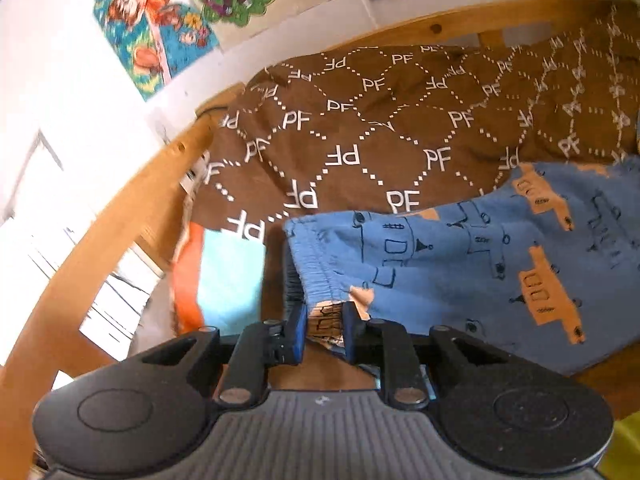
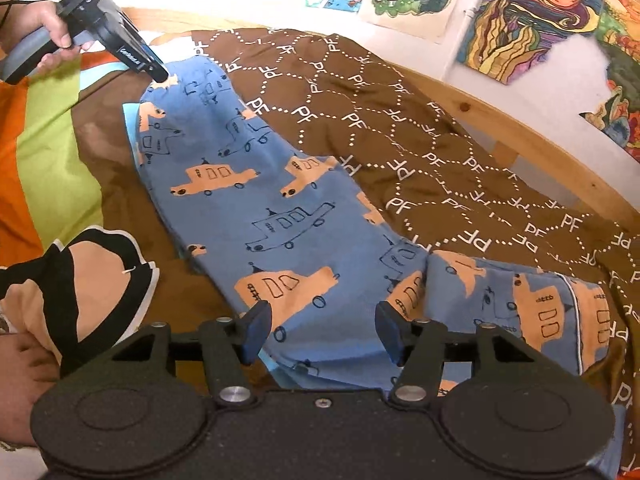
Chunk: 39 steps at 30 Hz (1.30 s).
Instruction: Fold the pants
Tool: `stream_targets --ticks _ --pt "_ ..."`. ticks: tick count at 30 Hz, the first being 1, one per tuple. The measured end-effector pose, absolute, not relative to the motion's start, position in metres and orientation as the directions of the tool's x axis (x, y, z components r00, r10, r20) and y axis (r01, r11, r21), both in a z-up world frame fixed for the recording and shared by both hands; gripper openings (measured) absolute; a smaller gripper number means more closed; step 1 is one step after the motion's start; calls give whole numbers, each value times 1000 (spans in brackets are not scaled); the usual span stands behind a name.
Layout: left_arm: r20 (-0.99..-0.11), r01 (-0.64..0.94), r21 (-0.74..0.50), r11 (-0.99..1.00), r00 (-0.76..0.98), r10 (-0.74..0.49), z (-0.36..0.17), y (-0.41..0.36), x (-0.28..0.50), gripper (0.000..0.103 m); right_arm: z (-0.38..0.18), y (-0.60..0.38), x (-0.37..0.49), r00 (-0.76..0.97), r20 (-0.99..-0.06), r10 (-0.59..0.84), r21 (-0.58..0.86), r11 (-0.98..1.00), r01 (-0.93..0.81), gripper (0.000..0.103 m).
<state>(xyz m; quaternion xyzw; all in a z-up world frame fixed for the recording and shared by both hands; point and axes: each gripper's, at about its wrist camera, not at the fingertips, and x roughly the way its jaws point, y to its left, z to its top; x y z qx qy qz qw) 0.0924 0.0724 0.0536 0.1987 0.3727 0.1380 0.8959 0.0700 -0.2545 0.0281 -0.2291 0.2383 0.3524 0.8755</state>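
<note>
Blue pants [image 2: 256, 184] printed with orange cars lie lengthwise on a brown blanket, waist at the far left and legs toward the near right. In the left wrist view the pants [image 1: 460, 264] fill the right side. My left gripper [image 1: 324, 330] is shut on a bunched fold of the waistband, with fabric squeezed between its blue pads. The right wrist view shows that same left gripper [image 2: 160, 75] in a hand, its tip on the waist corner. My right gripper [image 2: 323, 330] stands open just over the leg part, its pads wide apart and not pressing the cloth.
The brown "PF" blanket [image 2: 420, 120] covers the bed inside a wooden frame [image 2: 520, 120]. Posters [image 2: 528, 20] hang on the wall behind. A green and orange sheet [image 2: 44, 120] and a beige and black garment [image 2: 96, 276] lie at the left, near a person's hand [image 2: 20, 360].
</note>
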Motion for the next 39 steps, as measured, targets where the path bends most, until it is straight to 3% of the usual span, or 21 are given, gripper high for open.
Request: stream_targets --ticks 6,9,11,13,15,17,18,21,26,32,39 --pt "-595 -105 543 833 653 469 33 77 101 21 25 -253 73 633 -596 493 -231 650 -724 61" --pt "-574 -102 567 818 663 480 28 72 97 28 18 -252 76 624 -621 475 -231 650 -724 62" --pt "-565 -108 569 815 669 483 31 66 90 55 17 -253 77 622 -627 468 -232 650 -723 64" --pt "-564 -114 540 834 687 459 37 60 84 68 20 -256 79 633 -624 459 -234 662 -712 66" --pt "-563 -113 509 853 706 429 43 51 79 78 25 -260 80 656 -612 442 -244 683 -688 74" --pt "-564 -92 470 878 735 378 47 36 79 98 32 -269 82 687 -595 417 -238 725 -646 88" --pt "-556 -70 453 889 757 343 48 26 80 101 35 -274 82 699 -591 402 -226 750 -622 93" --pt "-564 30 414 910 793 231 43 -8 93 103 43 -299 79 741 -579 339 -164 843 -513 102" --pt "-599 252 328 910 800 -5 24 -82 118 103 44 -351 71 780 -579 238 32 962 -270 102" --pt "-589 526 276 805 754 -290 6 -152 110 103 45 -387 82 787 -578 217 155 976 -155 102" --pt "-575 624 326 710 727 -375 -7 -194 110 97 49 -408 147 718 -618 320 293 941 -167 102"
